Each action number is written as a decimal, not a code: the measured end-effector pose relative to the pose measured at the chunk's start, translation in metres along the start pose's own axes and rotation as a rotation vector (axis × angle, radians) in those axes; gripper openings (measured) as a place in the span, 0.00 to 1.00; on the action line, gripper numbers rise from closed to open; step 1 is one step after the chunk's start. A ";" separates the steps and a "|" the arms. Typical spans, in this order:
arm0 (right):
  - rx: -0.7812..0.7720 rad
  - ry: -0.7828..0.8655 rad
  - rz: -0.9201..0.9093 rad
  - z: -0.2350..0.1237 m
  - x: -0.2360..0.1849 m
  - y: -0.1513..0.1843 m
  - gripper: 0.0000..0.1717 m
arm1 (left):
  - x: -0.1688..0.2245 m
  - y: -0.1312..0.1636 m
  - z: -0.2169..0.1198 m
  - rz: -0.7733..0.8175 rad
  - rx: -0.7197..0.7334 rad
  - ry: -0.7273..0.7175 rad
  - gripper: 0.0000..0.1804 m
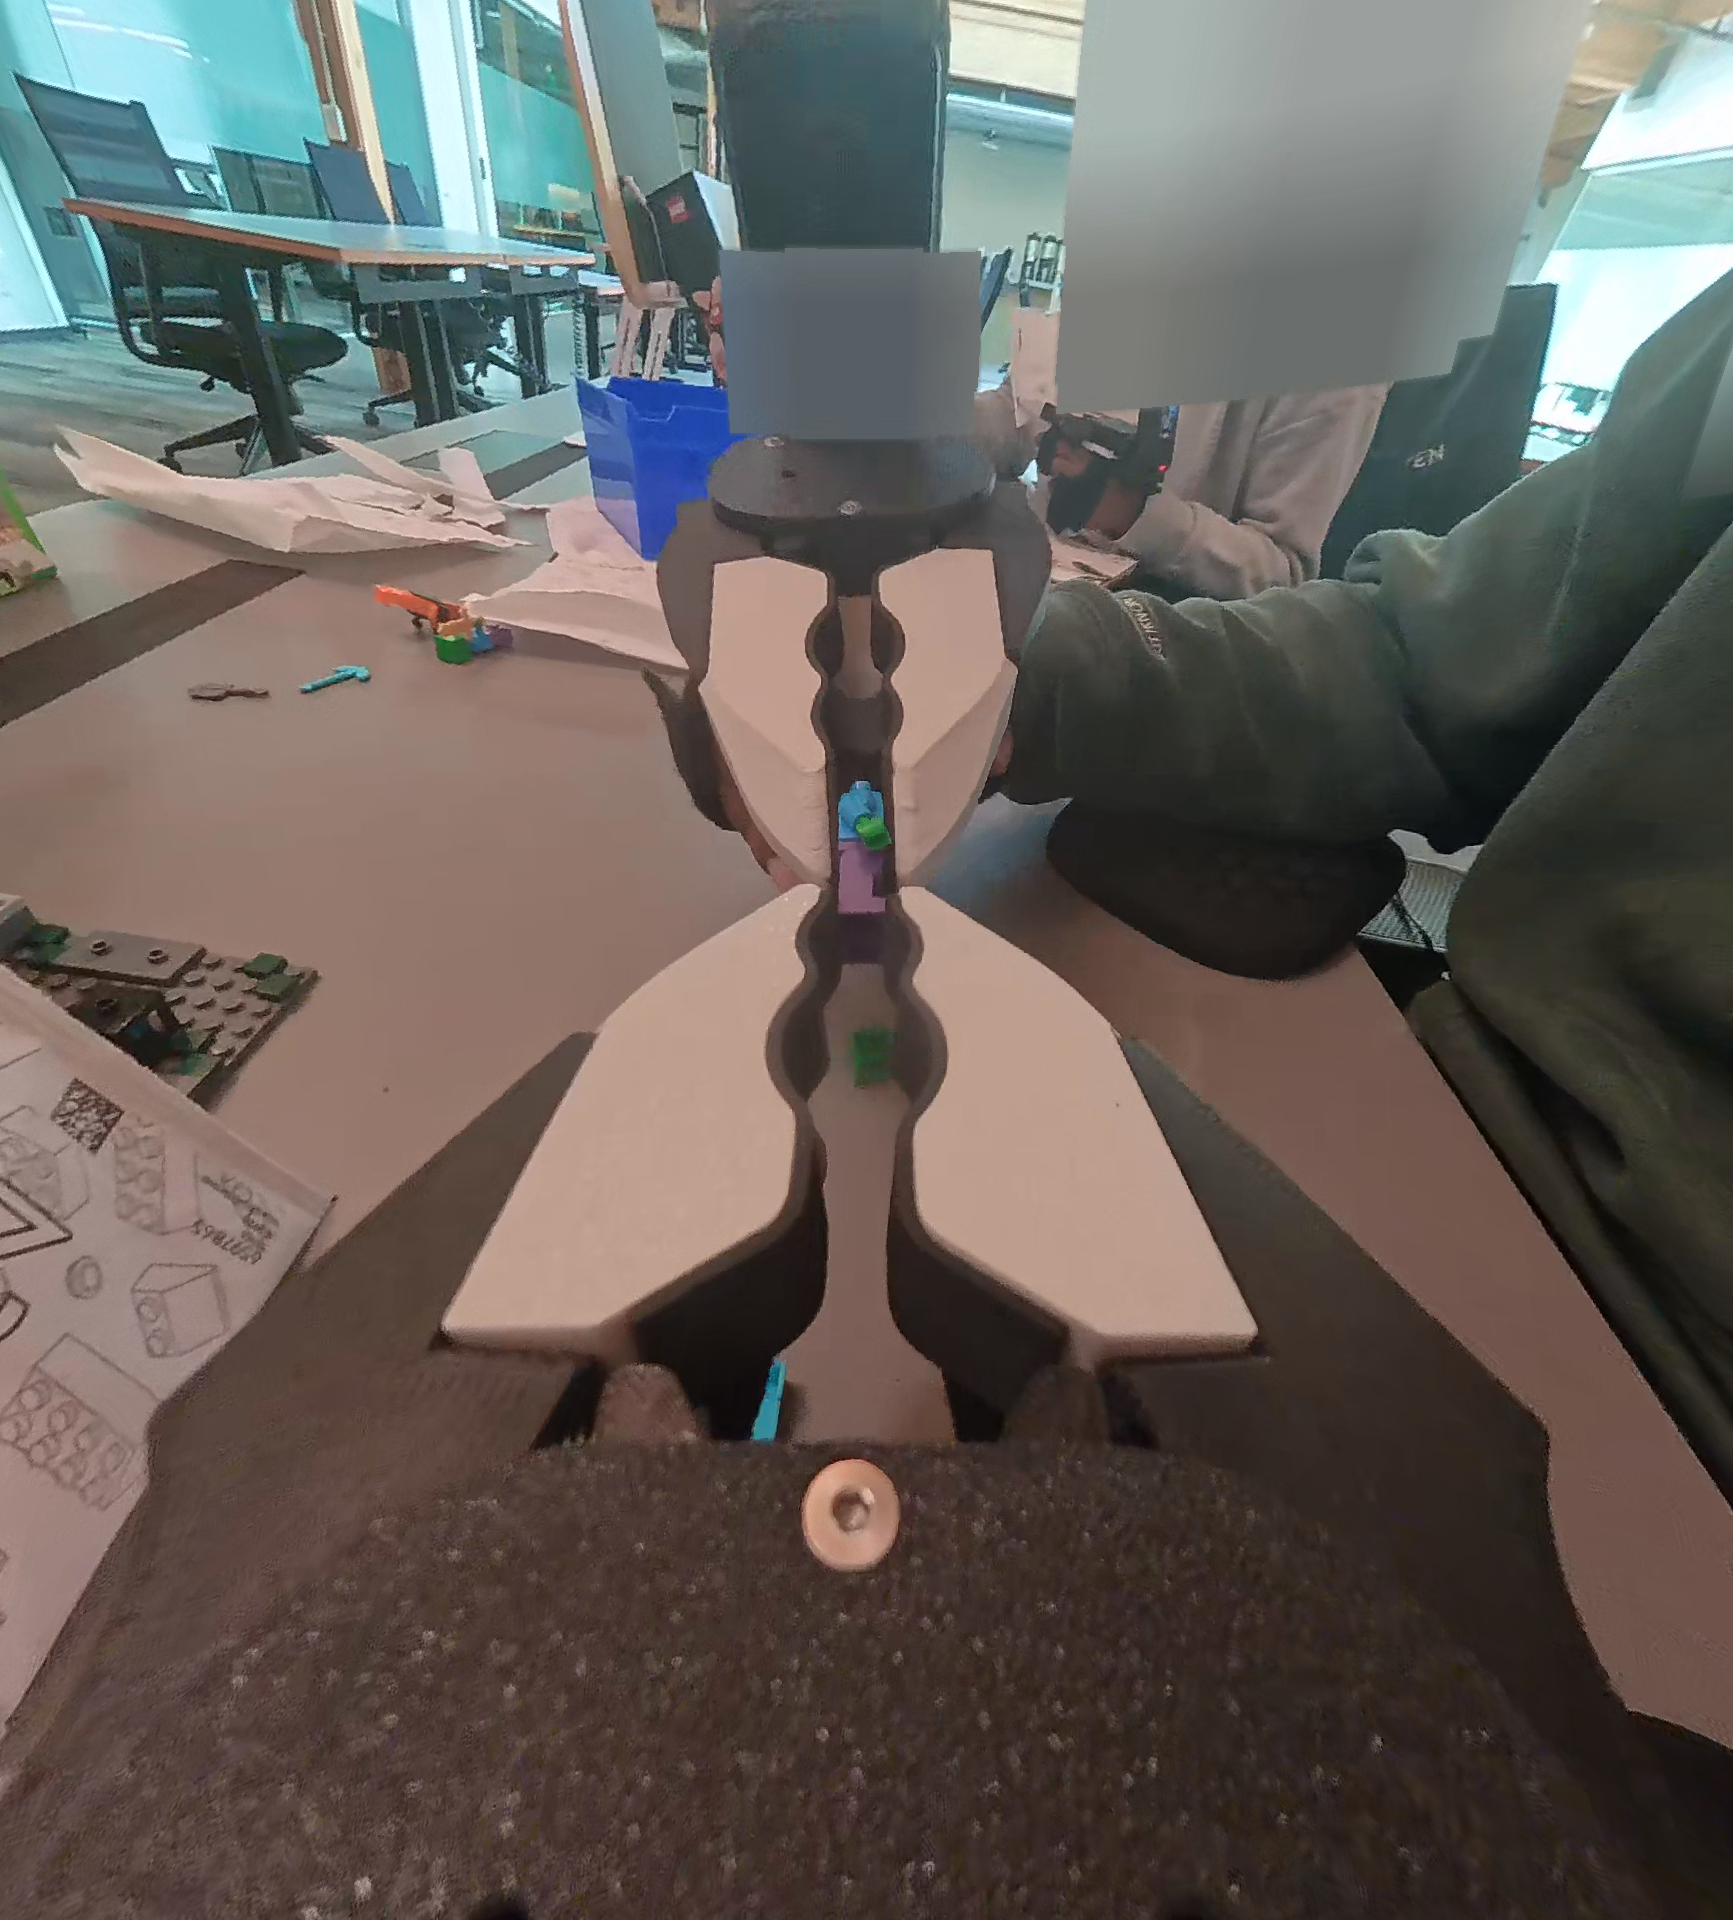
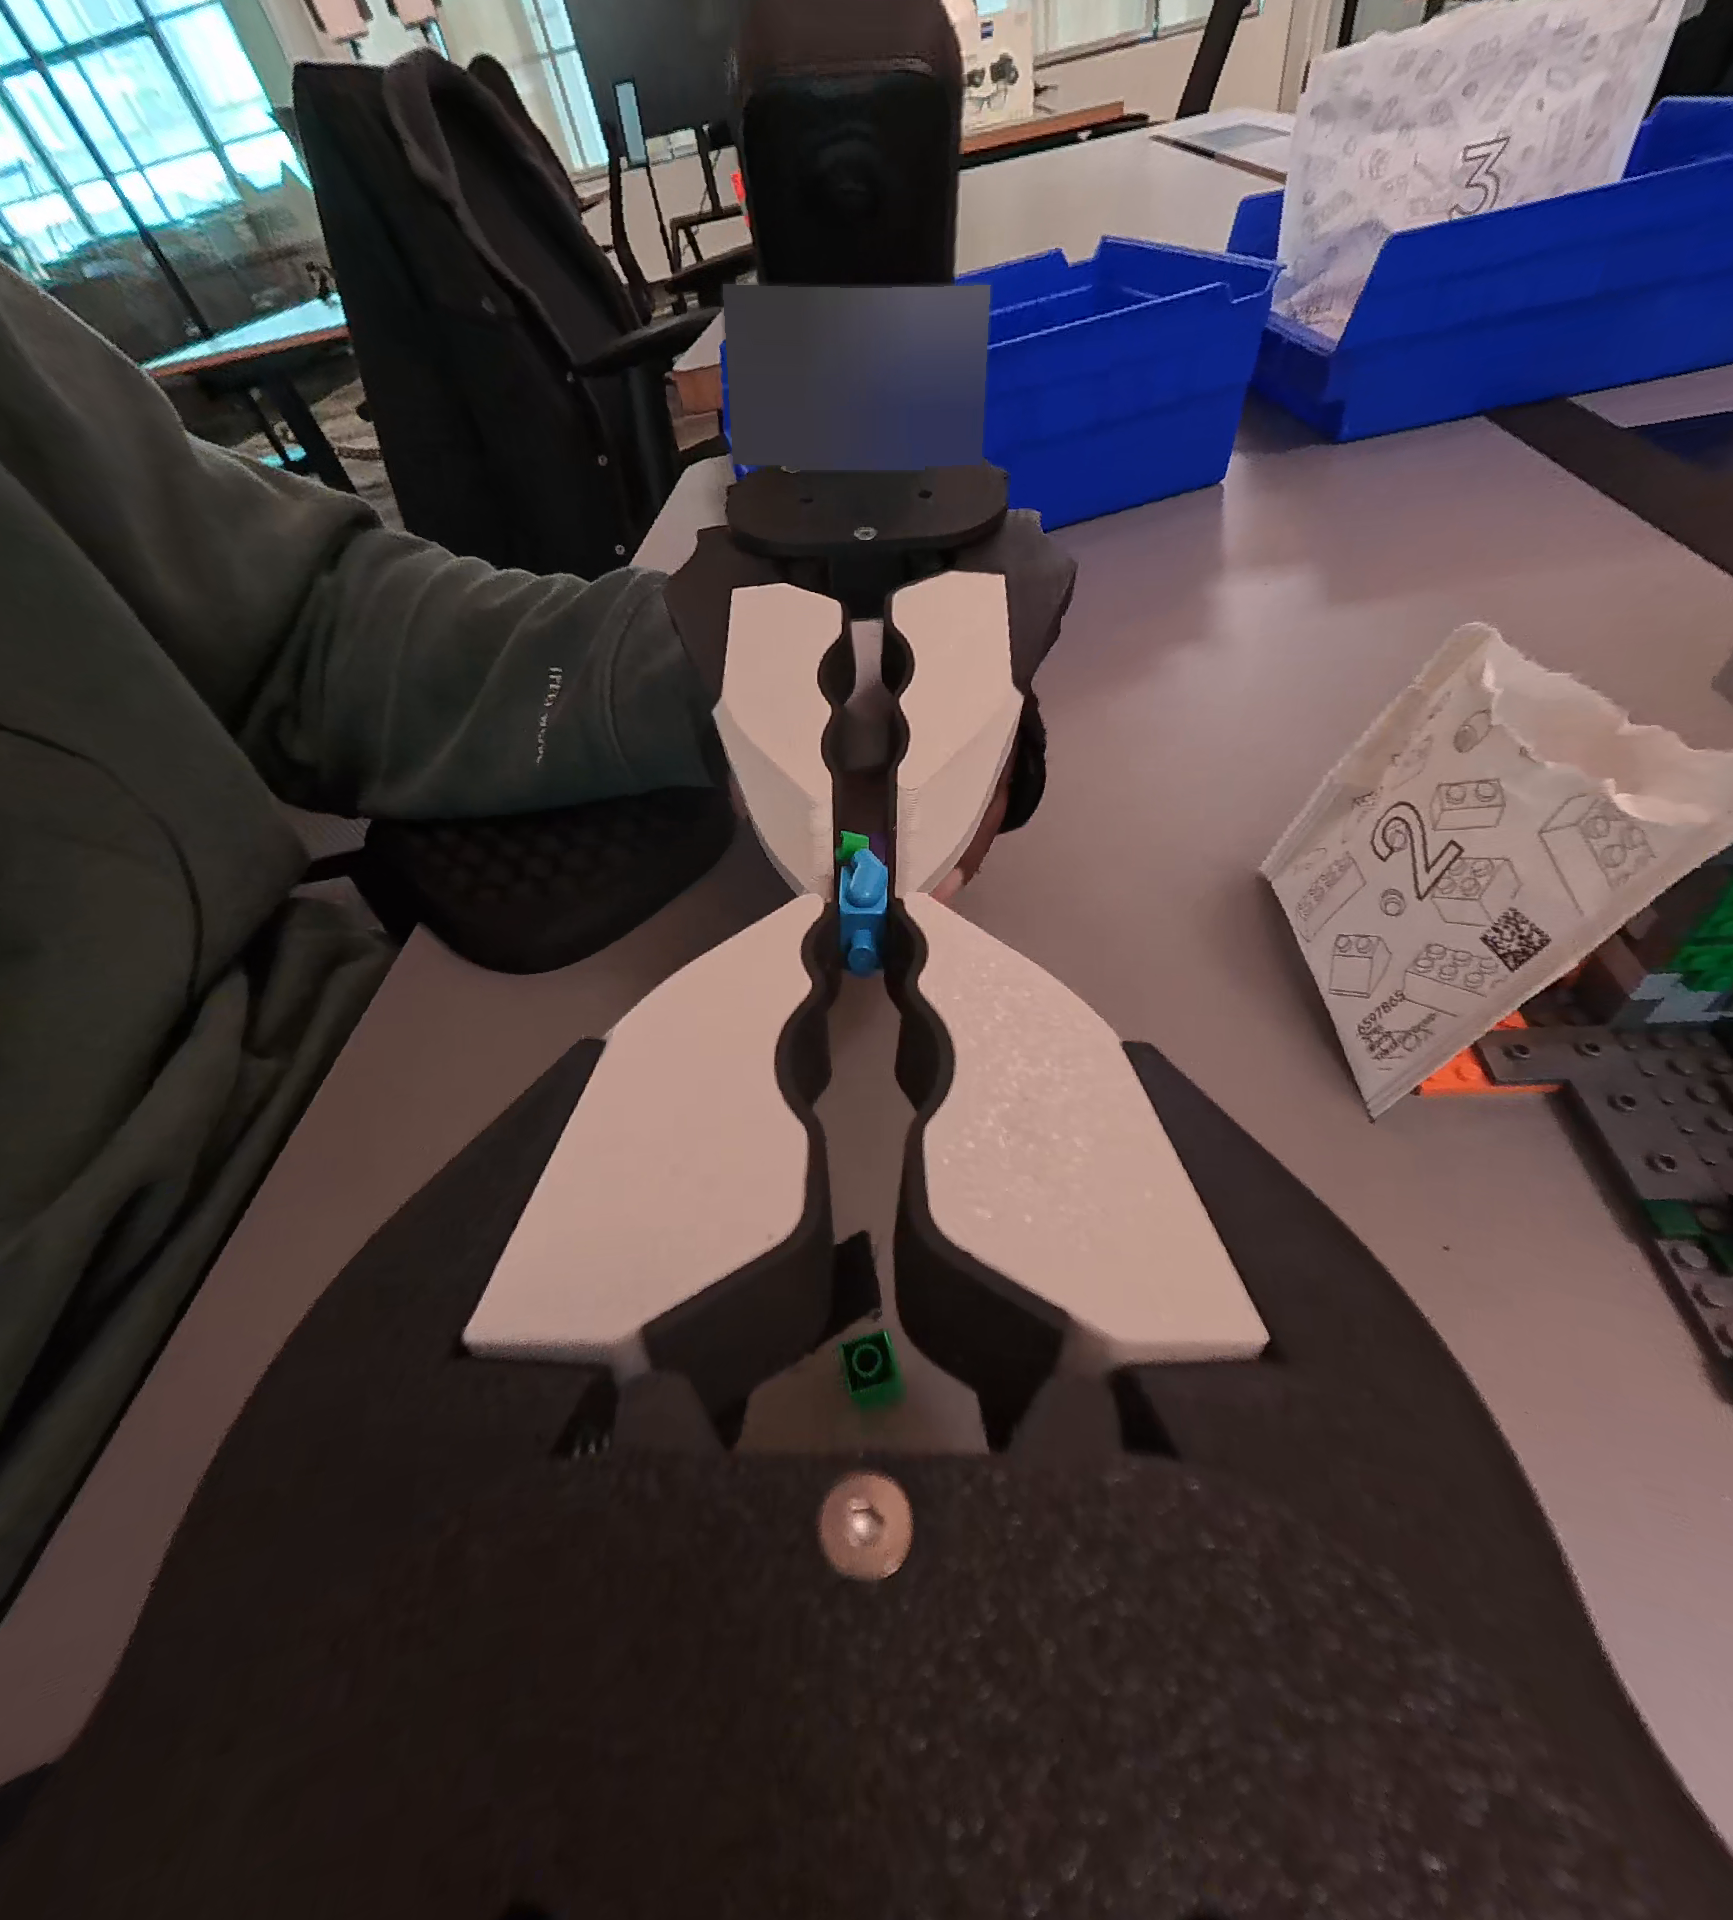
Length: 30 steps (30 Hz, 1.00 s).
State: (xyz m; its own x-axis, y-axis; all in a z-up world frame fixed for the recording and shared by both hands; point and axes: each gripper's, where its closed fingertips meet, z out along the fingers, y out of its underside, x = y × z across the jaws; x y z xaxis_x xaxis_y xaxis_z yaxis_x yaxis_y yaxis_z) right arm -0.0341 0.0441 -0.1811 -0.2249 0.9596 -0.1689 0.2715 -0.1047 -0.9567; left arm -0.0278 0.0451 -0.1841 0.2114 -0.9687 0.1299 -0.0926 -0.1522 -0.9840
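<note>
In the left wrist view, the left gripper (image 1: pixel 862 912) points straight at the right gripper (image 1: pixel 867 847), tip to tip above the grey table (image 1: pixel 426 852). Between them hangs a small toy figure (image 1: pixel 862 862). The left claw is clamped on its purple legs (image 1: pixel 860 883), and the far claw closes around the blue body (image 1: pixel 857 808) with its green hand (image 1: pixel 874 831). A loose green brick (image 1: pixel 870 1055) lies on the table under the left claw. Only this view shows a small teal tool (image 1: pixel 334 678) and a heap of bright pieces (image 1: pixel 457 629) farther off. In the right wrist view, the right claw is clamped on the blue body (image 2: pixel 862 914), whose side peg shows plainly. The purple legs are almost hidden inside the far claw, which the left wrist view shows in full. Only this view shows the row of blue bins (image 2: pixel 1132 353) and the torn edge of the printed paper bag (image 2: pixel 1527 862) beside the brick build (image 2: pixel 1672 1122). The figure is tiny and held at both ends, so the hold looks delicate. An even squeeze, with both claws in one line, should stop it twisting or popping loose.
</note>
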 end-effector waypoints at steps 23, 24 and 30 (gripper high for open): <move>-0.243 0.078 -0.039 -0.026 0.012 0.039 0.04 | -0.021 -0.004 -0.025 0.008 0.022 -0.134 0.04; -0.295 0.071 -0.039 -0.023 0.010 0.048 0.04 | -0.023 0.000 -0.023 0.007 0.006 -0.142 0.04; -0.488 0.061 -0.074 -0.009 0.004 0.085 0.06 | -0.023 0.027 -0.011 0.028 -0.136 -0.143 0.04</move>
State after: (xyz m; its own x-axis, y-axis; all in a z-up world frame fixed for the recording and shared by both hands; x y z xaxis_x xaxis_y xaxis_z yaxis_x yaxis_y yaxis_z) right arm -0.0037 0.0410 -0.2613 -0.2092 0.9749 -0.0766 0.6665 0.0848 -0.7406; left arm -0.0457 0.0615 -0.2128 0.3424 -0.9366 0.0748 -0.2285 -0.1602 -0.9603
